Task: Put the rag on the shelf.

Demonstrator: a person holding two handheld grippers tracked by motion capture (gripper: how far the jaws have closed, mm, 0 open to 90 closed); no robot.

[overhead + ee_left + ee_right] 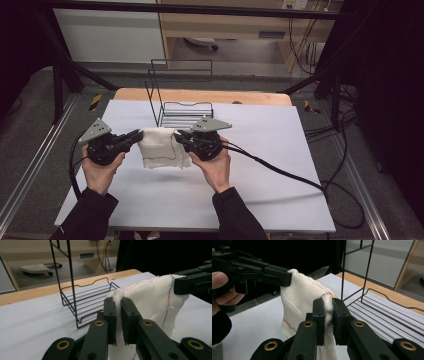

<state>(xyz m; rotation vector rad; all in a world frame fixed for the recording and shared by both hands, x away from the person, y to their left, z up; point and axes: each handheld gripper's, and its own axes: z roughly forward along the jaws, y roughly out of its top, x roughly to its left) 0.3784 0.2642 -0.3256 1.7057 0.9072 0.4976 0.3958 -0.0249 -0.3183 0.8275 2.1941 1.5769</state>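
White table, black wire rack near its far edge. Just in front of the rack, a white cloth hangs between both grippers: left gripper pinches one top corner, right gripper clamps the other, lower edge draping on the table.

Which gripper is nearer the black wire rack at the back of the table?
Right. The right gripper pinches the white cloth's corner just in front of the black wire rack; the left gripper holds the other corner, farther to the rack's left.
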